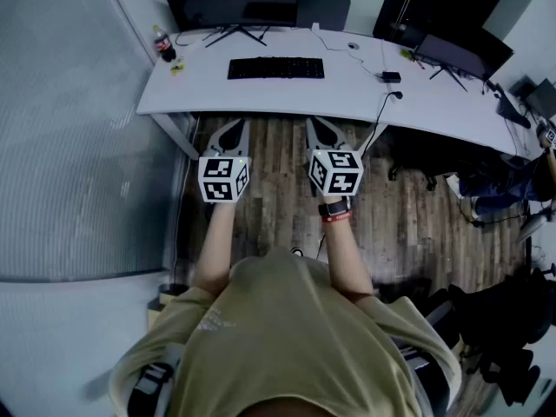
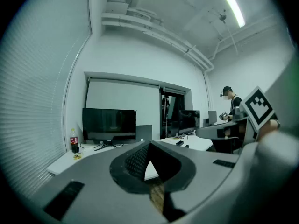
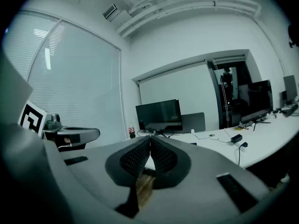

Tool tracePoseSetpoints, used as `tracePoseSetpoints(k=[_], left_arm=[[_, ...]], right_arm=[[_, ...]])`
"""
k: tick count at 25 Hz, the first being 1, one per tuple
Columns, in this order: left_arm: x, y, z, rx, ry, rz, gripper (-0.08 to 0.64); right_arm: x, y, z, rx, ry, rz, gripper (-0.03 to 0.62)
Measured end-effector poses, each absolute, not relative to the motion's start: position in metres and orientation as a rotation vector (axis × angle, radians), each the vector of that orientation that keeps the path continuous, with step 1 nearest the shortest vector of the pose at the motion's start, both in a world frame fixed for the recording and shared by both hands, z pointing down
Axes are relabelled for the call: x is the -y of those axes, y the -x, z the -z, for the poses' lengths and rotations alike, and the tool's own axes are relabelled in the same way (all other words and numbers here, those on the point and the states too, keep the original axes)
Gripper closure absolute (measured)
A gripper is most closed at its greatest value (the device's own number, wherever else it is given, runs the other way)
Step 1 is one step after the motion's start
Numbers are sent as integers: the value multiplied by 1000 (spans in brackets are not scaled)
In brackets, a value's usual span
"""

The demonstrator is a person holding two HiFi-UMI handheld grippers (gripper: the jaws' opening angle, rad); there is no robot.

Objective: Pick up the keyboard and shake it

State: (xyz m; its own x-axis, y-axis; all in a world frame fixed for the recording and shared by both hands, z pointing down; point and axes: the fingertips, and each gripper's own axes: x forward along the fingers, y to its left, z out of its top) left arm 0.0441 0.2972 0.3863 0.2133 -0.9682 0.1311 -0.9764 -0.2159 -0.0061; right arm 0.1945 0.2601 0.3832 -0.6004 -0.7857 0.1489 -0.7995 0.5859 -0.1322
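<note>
A black keyboard (image 1: 276, 68) lies flat on the white desk (image 1: 261, 98), in front of a dark monitor (image 1: 233, 0). Both grippers hover side by side over the wooden floor, short of the desk's near edge and apart from the keyboard. My left gripper (image 1: 228, 130) is shut with nothing between its jaws, and my right gripper (image 1: 323, 129) is shut and empty too. In the left gripper view the left gripper's tips (image 2: 149, 146) meet below the monitor (image 2: 109, 123). The right gripper's tips (image 3: 150, 139) meet in the right gripper view; the keyboard is hidden behind the jaws in both.
A cola bottle (image 1: 163, 45) stands at the desk's far left corner. A power adapter (image 1: 391, 76) with cable lies right of the keyboard, and a second monitor (image 1: 460, 55) stands further right. A frosted glass wall (image 1: 69, 129) runs along the left. Another person (image 2: 230, 107) stands at a far desk.
</note>
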Motion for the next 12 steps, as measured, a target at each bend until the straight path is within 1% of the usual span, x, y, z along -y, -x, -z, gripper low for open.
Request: tracePoseSetpoints(k=[7,12], left_arm=[[-280,-61,-395,1923,-2358,-171,541],[-269,-64,-427,1978,-2228,-294,540]], right_arm=[[-240,-213,-397,2728,-1380,-377,566],[-235,-222,-413,2740,-1278,-365,566]])
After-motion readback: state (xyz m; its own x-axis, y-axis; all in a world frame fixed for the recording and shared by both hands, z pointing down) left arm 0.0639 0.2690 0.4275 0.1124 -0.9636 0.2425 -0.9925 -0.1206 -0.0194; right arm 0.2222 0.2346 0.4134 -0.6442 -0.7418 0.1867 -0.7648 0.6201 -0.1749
